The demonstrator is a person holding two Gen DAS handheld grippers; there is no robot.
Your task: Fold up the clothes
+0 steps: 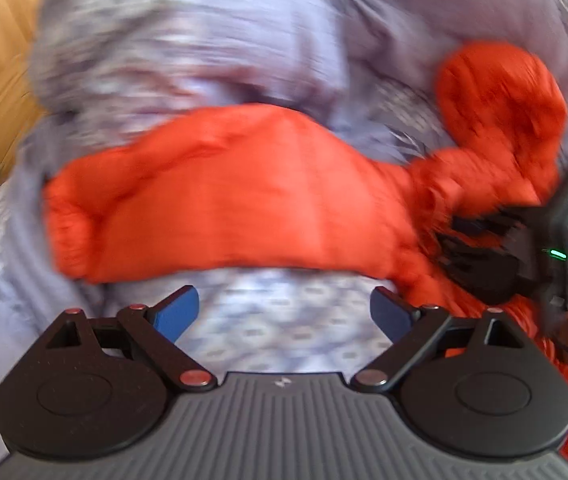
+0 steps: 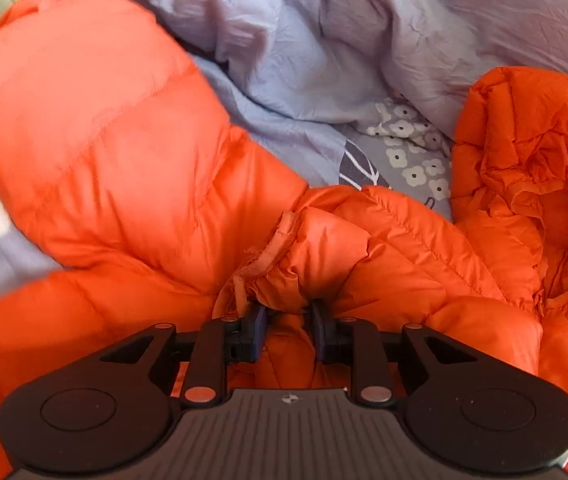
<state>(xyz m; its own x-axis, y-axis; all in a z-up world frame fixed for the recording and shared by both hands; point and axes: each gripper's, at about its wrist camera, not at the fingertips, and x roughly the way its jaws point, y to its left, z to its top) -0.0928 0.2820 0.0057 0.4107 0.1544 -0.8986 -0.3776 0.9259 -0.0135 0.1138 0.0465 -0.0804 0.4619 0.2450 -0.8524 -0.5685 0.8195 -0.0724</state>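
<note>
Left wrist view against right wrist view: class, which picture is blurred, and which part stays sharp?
Left wrist view: orange jacket and floral bedding are streaked by motion blur, only the open left gripper looks sharp. Right wrist view: mostly crisp, right gripper pinching the jacket; the sleeve at left is soft.

Ahead of the claw and spreading to both sides, rumpled lilac duvet (image 2: 296,64) with white flower print. Directly on it, orange puffer jacket (image 2: 131,168), sleeve stretching ahead-left, open hood (image 2: 532,184) bunched ahead-right.
</note>
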